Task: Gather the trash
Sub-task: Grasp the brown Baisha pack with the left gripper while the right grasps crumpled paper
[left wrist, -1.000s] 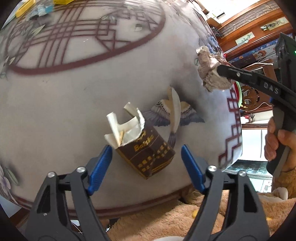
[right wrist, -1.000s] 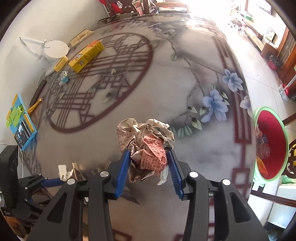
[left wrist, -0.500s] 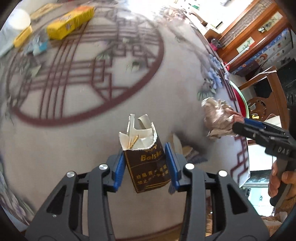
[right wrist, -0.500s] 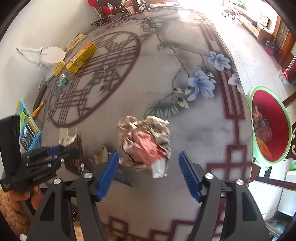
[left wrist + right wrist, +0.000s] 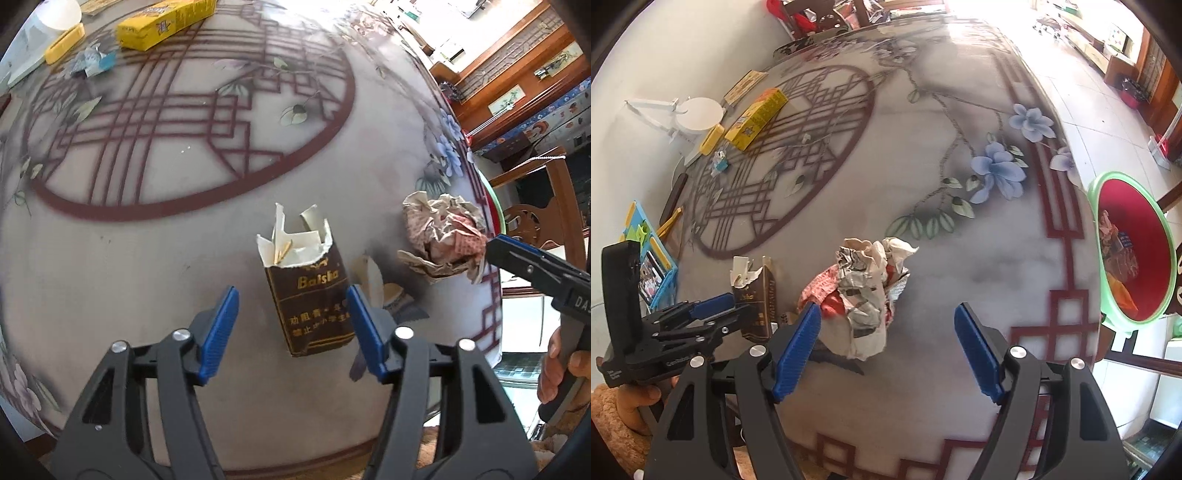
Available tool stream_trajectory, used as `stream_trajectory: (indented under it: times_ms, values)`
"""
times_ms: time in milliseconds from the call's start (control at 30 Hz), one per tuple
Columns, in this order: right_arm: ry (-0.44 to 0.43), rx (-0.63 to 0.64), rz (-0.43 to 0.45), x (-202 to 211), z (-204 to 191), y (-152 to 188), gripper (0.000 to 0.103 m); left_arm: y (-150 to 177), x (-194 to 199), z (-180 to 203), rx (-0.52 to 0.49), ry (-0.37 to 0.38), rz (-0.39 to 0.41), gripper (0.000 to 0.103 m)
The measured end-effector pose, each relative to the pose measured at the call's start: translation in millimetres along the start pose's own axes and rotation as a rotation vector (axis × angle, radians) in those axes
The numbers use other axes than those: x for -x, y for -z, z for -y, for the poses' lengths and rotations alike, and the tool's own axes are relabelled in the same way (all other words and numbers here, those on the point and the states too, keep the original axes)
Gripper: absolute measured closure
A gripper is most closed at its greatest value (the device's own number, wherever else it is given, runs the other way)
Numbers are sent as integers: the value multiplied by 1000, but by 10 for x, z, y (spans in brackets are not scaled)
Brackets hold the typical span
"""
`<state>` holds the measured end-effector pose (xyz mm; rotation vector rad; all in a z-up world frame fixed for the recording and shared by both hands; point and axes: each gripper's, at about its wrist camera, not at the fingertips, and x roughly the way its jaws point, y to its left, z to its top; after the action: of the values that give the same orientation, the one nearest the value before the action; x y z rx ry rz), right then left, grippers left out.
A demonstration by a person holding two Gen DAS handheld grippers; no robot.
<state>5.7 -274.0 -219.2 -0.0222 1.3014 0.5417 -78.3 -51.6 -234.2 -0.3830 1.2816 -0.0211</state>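
On the patterned table (image 5: 155, 266), near its front edge, my left gripper (image 5: 291, 325) straddles the torn brown cigarette pack (image 5: 306, 295); its jaws are opening, the right pad just beside the pack, the left pad clear of it. My right gripper (image 5: 886, 343) stands released around the crumpled paper ball (image 5: 864, 295), left pad beside it, right pad well apart. Both items rest on the table. Step in hand, as I judge: regrasping. Next: clench squarely, lift, carry to the green-rimmed bin (image 5: 1108, 295) beyond the table's right edge.
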Motion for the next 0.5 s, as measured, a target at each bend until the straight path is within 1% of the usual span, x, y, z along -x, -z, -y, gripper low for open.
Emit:
stream_trajectory:
  times_ms: [33, 67, 100, 133, 200, 233, 267, 333, 367, 400, 433, 467, 500]
  values:
    - [-1, 2, -2, -6, -17, -5, 30, -2, 4, -13, 12, 22, 3, 53]
    - [-2, 3, -3, -10, -32, -8, 30, -4, 12, -12, 14, 35, 5, 62]
    - [-2, 4, -5, -14, -43, -11, 30, -13, 32, 4, 8, 44, 13, 68]
    - [-4, 6, -7, -18, -61, -14, 30, -16, 42, 24, -2, 38, 19, 69]
    - [-7, 7, -12, -30, -84, -25, 30, -40, 83, 63, -22, 38, 30, 78]
    - [-10, 5, -15, -38, -98, -29, 29, -56, 112, 72, -28, 44, 36, 79]
    - [-15, 2, -16, -44, -109, -37, 28, -67, 129, 73, -30, 48, 37, 89]
    - [-22, -9, -16, -55, -129, -64, 26, -94, 134, 61, -21, 61, 27, 89]
    - [-24, -13, -17, -62, -137, -78, 26, -108, 130, 39, -10, 66, 22, 84]
    - [-24, -15, -19, -69, -148, -91, 26, -120, 124, 20, 10, 73, 17, 71]
    - [-19, -14, -20, -75, -165, -107, 26, -121, 129, 5, 23, 79, 17, 63]
    - [-14, -11, -21, -75, -177, -114, 26, -128, 130, -5, 33, 85, 23, 50]
    - [-11, -9, -21, -73, -188, -120, 26, -129, 140, -5, 39, 94, 30, 46]
